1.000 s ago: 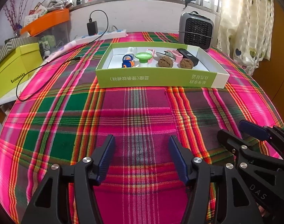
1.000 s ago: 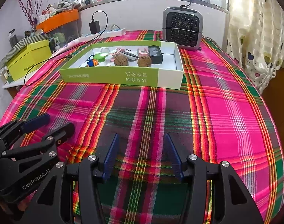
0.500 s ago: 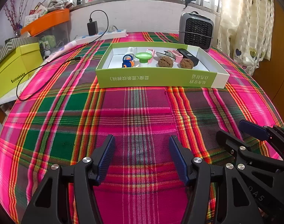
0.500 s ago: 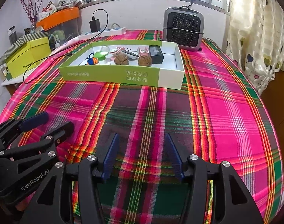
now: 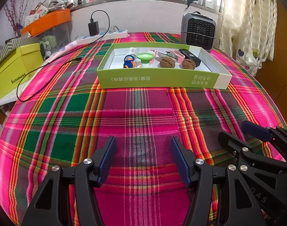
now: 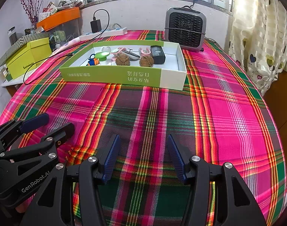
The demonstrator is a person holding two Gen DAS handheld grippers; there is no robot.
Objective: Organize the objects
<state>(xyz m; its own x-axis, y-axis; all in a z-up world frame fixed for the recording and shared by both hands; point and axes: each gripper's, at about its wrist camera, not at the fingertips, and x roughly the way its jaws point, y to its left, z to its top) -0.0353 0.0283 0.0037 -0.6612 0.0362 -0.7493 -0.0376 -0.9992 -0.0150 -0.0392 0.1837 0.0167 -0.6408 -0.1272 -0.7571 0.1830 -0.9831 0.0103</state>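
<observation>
Above the plaid tabletop (image 5: 143,113), left tongs (image 5: 143,148) and right tongs (image 6: 143,146) both gape empty; green box (image 5: 158,79) well beyond holds small items.

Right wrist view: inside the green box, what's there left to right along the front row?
Blue-and-orange cord bundle → green cap-shaped piece → left walnut → right walnut → black device.

Ahead of our grippers we see a pink, green and red plaid cloth (image 5: 143,113), a lime-green and white tray (image 5: 158,79), two brown walnuts (image 5: 167,62), a green knob (image 5: 145,56), and a grey heater (image 6: 185,29) beyond.
</observation>
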